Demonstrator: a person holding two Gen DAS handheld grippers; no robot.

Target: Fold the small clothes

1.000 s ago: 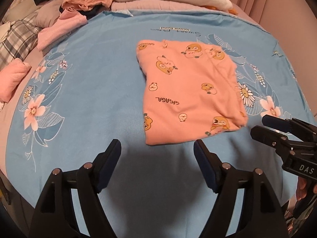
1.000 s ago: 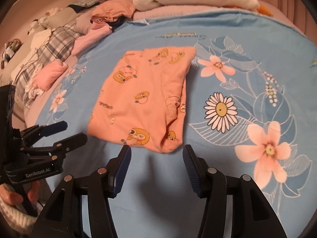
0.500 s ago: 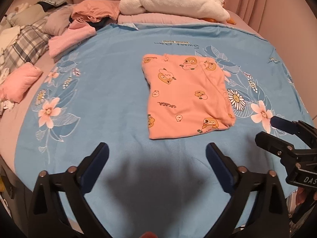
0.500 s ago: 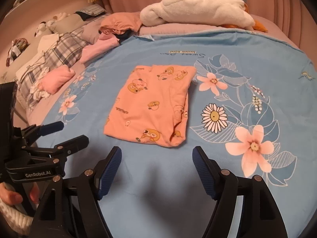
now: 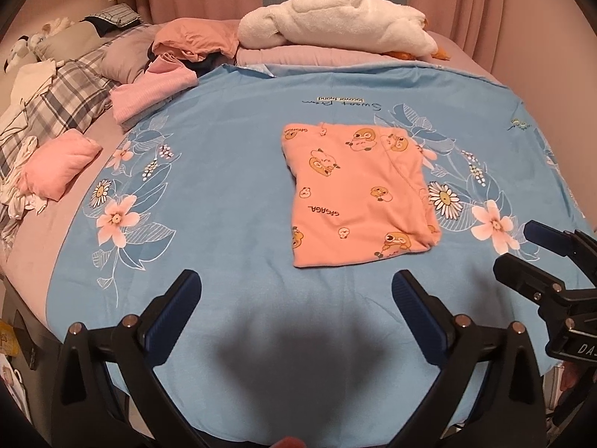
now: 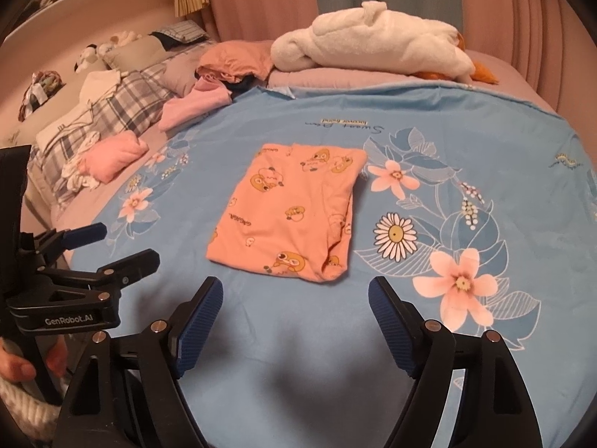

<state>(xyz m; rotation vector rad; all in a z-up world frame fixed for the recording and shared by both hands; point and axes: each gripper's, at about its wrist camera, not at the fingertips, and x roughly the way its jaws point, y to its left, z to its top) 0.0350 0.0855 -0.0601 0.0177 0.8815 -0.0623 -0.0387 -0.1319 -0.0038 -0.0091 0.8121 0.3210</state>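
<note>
An orange garment with cartoon prints [image 5: 358, 194] lies folded into a flat rectangle on the blue floral blanket [image 5: 231, 171]; it also shows in the right wrist view [image 6: 291, 216]. My left gripper [image 5: 296, 295] is open and empty, held back from the garment's near edge. My right gripper [image 6: 294, 298] is open and empty, also short of the near edge. The right gripper shows at the right of the left wrist view [image 5: 522, 250], and the left gripper shows at the left of the right wrist view [image 6: 123, 246].
A folded pink garment [image 5: 61, 166] lies on the bed to the left. A pile of clothes [image 5: 175, 56] and a plaid cloth [image 5: 56, 100] sit at the back left. A white plush goose [image 5: 343, 22] lies along the far edge. Curtains hang behind.
Both grippers have pulled back and up from the folded garment and their jaws have opened wider. The garment has stayed in place.
</note>
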